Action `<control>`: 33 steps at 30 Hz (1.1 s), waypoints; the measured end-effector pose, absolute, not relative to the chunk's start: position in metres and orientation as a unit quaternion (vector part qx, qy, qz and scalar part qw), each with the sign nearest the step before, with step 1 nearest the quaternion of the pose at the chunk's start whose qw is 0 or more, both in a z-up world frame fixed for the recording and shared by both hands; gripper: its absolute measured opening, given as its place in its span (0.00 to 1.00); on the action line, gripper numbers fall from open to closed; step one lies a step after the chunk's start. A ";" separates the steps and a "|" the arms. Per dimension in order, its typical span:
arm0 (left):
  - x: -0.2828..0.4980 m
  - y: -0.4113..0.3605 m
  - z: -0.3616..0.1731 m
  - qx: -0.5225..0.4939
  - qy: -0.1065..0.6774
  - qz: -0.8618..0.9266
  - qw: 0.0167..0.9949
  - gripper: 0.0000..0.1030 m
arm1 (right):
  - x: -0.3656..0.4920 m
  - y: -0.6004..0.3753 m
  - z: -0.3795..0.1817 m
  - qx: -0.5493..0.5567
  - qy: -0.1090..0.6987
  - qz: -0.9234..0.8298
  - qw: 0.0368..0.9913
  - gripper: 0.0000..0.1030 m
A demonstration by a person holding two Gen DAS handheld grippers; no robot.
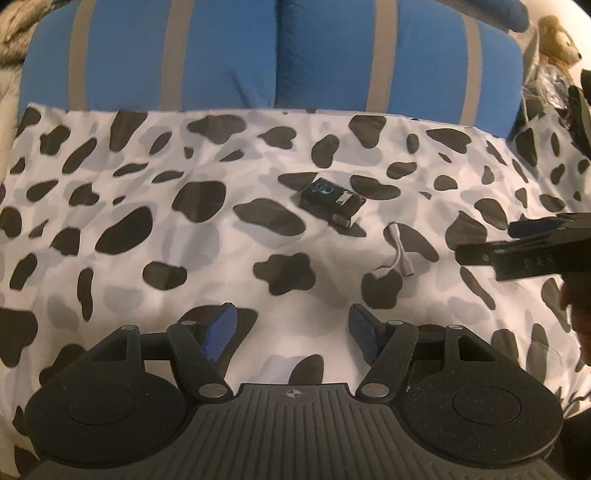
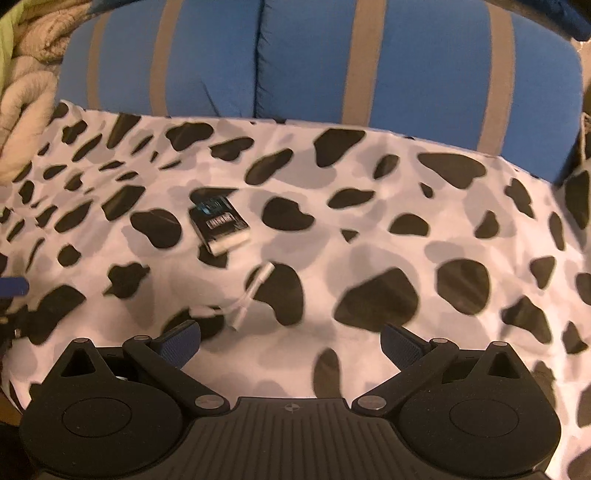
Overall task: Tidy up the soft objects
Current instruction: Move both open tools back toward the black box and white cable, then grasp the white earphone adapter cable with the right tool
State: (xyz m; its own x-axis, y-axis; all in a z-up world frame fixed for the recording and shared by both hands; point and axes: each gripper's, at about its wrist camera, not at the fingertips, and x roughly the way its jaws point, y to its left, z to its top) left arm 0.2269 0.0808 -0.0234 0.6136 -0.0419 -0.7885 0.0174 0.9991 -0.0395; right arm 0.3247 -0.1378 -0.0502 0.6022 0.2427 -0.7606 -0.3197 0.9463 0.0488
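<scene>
Cow-print fabric (image 1: 147,206) is spread flat below two blue striped pillows (image 1: 273,55) lying at twelve o'clock. On it a small black box (image 1: 330,201) and a white cable adapter (image 1: 393,254) are seen near each other. Left gripper (image 1: 291,330) and right gripper (image 2: 291,341) are held above it, jaws spread, nothing between them.

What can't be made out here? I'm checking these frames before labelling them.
- Print on the small black box: too small in both views.
- White forked adapter cable: motion-blurred in the right wrist view.
- Tan plush toy: cut off by the left wrist view's edge.
- Right gripper: blurred, cropped there.
</scene>
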 end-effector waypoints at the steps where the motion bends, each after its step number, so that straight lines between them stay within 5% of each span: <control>1: 0.227 0.083 -0.023 -0.017 0.441 -0.017 0.897 0.64 | 0.327 -0.134 -0.051 -0.047 0.415 0.157 0.895 1.00; 24: 0.225 0.084 -0.012 -0.008 0.440 -0.039 0.897 0.64 | 0.374 -0.099 -0.106 -0.027 0.445 0.185 0.876 0.98; 26: 0.225 0.086 -0.012 -0.013 0.441 -0.040 0.897 0.64 | 0.377 -0.096 -0.111 -0.036 0.445 0.182 0.876 0.83; 33: 0.227 0.088 -0.010 -0.023 0.443 -0.044 0.895 0.64 | 0.374 -0.085 -0.121 -0.082 0.431 0.193 0.878 0.53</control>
